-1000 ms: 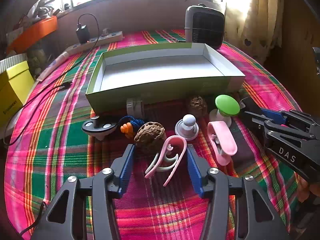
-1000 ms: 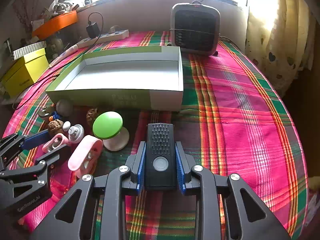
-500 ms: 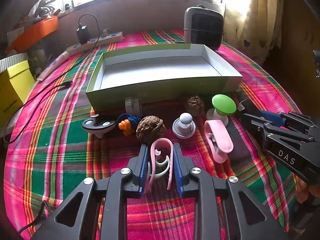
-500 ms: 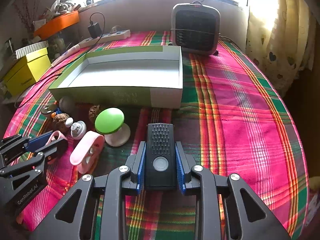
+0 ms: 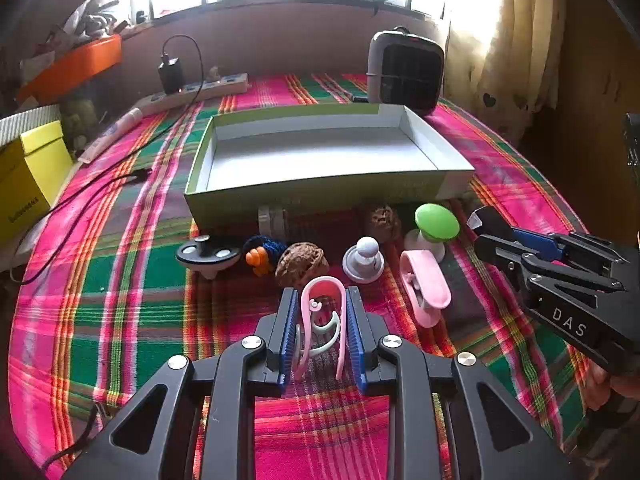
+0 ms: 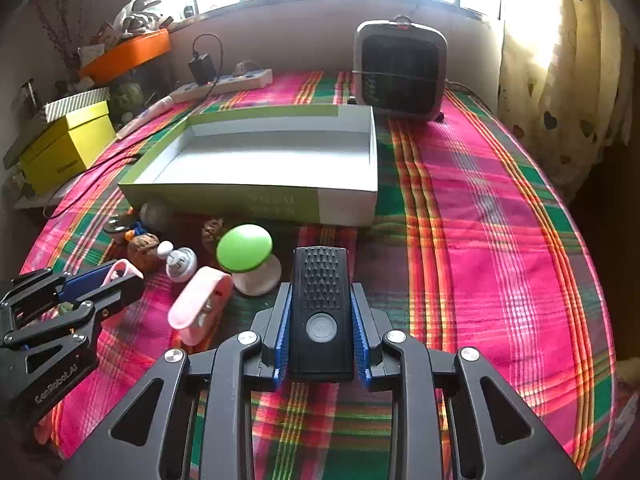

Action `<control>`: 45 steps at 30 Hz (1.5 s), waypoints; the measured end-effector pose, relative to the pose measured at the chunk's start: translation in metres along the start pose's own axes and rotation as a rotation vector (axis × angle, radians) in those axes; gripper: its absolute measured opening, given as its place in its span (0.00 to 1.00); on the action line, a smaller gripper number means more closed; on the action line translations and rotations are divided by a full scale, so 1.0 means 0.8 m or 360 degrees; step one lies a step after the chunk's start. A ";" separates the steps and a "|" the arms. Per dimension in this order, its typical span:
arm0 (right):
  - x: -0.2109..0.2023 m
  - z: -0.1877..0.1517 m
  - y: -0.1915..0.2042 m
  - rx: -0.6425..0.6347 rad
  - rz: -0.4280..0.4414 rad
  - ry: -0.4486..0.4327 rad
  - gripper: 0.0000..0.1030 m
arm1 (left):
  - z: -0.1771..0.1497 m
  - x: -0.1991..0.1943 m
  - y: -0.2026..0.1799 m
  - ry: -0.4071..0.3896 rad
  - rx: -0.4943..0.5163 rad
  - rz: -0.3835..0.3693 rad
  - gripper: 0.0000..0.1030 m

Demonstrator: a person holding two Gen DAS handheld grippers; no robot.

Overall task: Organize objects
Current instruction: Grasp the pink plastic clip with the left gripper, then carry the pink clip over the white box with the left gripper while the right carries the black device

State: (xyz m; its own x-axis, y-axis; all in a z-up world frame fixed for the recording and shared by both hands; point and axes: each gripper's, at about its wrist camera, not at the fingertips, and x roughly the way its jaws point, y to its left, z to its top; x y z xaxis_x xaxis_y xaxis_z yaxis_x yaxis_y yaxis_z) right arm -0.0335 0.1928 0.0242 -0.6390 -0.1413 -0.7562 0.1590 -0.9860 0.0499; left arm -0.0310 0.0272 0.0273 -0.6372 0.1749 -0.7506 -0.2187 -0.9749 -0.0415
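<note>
The left gripper (image 5: pixel 321 336) is clamping the pink clip (image 5: pixel 323 322) at lower centre, probably just lifted; the right gripper (image 6: pixel 320 320) is squeezing a black remote (image 6: pixel 321 312), both apparently bound for the open box (image 5: pixel 320 192) mid-frame.

Printed in pale capitals on the black body of the right gripper (image 5: pixel 494 236), as seen from the left wrist: "DAS". Lettered along the black body of the left gripper (image 6: pixel 102 280), as seen from the right wrist: "GenRobot.AI". Faint pale lettering on the green front wall of the shallow box (image 6: pixel 224 202), too washed out to read. A short dark word on the side of the yellow box (image 5: pixel 24 184), too small and blurred to make out in either view.
</note>
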 end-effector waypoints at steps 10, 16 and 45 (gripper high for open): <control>-0.010 0.026 0.010 -0.0017 0.0086 -0.0036 0.27 | 0.032 -0.015 0.018 -0.0105 -0.0038 0.0036 0.21; -0.003 0.051 0.016 -0.0045 0.0109 -0.0055 0.27 | 0.056 -0.009 0.030 -0.0145 -0.0049 0.0045 0.21; 0.131 0.159 0.030 -0.0111 0.0212 0.0223 0.27 | 0.159 0.110 0.066 -0.0006 -0.0049 0.0106 0.21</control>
State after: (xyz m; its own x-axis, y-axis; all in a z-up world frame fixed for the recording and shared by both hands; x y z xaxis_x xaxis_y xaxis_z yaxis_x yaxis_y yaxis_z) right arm -0.1923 0.1432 0.0290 -0.4986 -0.2514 -0.8296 0.2900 -0.9503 0.1137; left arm -0.1924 0.0087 0.0429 -0.6521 0.1098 -0.7501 -0.1527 -0.9882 -0.0119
